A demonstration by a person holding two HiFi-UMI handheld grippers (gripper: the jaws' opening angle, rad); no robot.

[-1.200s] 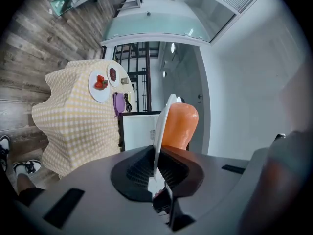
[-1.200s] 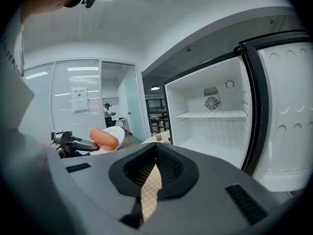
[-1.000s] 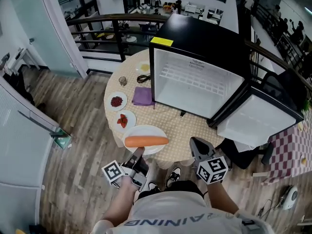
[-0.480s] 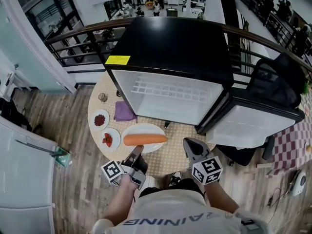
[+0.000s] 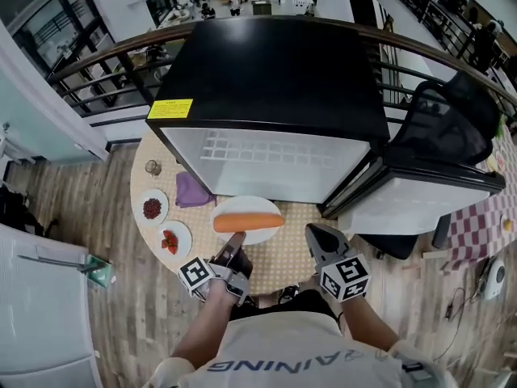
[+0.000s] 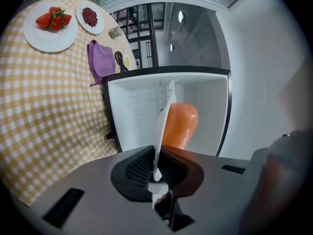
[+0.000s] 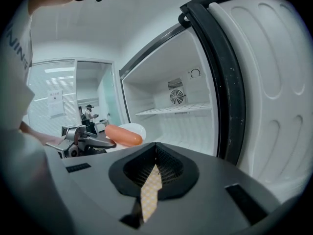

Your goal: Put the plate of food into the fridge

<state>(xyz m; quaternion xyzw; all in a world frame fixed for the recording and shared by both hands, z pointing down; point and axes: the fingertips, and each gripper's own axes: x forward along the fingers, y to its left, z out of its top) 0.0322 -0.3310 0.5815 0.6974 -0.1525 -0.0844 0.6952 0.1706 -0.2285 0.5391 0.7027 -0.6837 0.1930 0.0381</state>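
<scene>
Left claw (image 5: 234, 238) is clamped tight on the rim of the white plate (image 5: 242, 204). In the left gripper view we see that rim edge-on, pinched between the two jaws (image 6: 156, 168). Right claw (image 5: 315, 233) is beside it with its jaws together and nothing in them. Through its slot (image 7: 155, 163) we catch only checkered cloth.

Now the big one: the black-topped fridge (image 5: 275, 71) stands wide open, with a white interior and a wire shelf across the back. Its door (image 5: 420, 200) is swung out to our right. Under it we have the round surface (image 5: 287, 253) in yellow check.

The plate is held up off the surface, roughly level, just in front of the fridge opening. It carries one long orange food item (image 5: 248, 222) lying crosswise, and from the left claw's camera that food (image 6: 180, 124) stands right before the white cavity.

Off to the left on the surface we spot a purple cloth (image 5: 192, 190). Near it are a small plate of strawberries (image 5: 174, 239), a smaller plate of dark red bits (image 5: 152, 208) and a tiny cup (image 5: 153, 167). All of them sit well apart from the held plate.
</scene>
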